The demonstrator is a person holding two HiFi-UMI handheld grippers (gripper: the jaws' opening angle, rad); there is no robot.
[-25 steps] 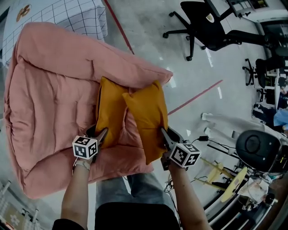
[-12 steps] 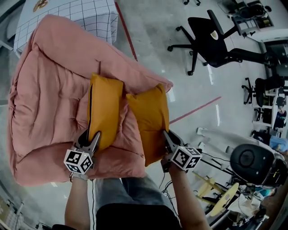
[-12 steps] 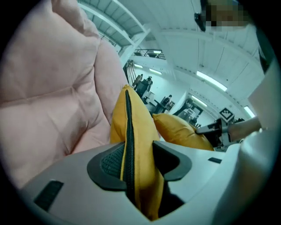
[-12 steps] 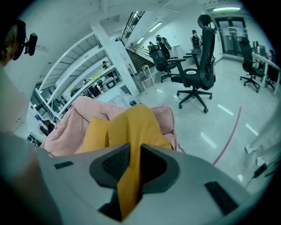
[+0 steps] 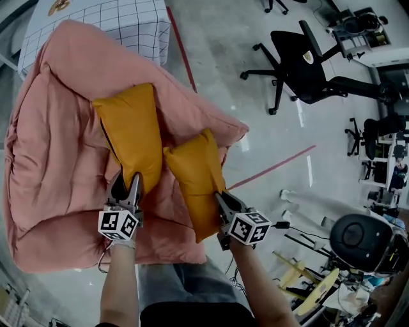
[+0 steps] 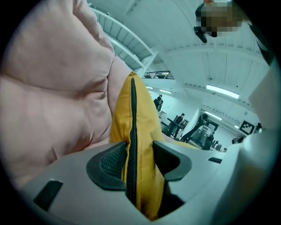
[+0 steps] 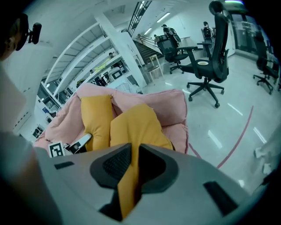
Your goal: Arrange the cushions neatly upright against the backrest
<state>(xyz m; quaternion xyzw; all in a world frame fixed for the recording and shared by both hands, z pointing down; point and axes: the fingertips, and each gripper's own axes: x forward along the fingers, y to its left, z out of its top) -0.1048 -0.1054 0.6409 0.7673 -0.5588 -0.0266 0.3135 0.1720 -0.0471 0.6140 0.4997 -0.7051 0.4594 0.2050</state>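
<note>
Two orange cushions lie on a big pink padded seat (image 5: 51, 147). My left gripper (image 5: 128, 182) is shut on the near zipper edge of the left cushion (image 5: 131, 137), which stands tilted towards the seat's pink backrest (image 5: 96, 57). In the left gripper view that cushion (image 6: 134, 114) is pinched between the pads of the left gripper (image 6: 136, 154). My right gripper (image 5: 220, 199) is shut on the near corner of the right cushion (image 5: 195, 188), which leans on the seat's right arm. Both grippers' jaws have just been closing, each with cushion fabric between them. The right gripper view shows the right gripper (image 7: 134, 160), right cushion (image 7: 136, 123) and left cushion (image 7: 96, 116).
A white grid-patterned block (image 5: 108, 16) stands behind the seat. A black office chair (image 5: 300, 54) is on the floor at the right, beyond a red floor line (image 5: 275, 167). Machines and cables (image 5: 361, 236) crowd the lower right.
The left cushion has been lifted and swung up and away towards the backrest, with my left gripper following. The right cushion and right gripper have shifted slightly left and down.
</note>
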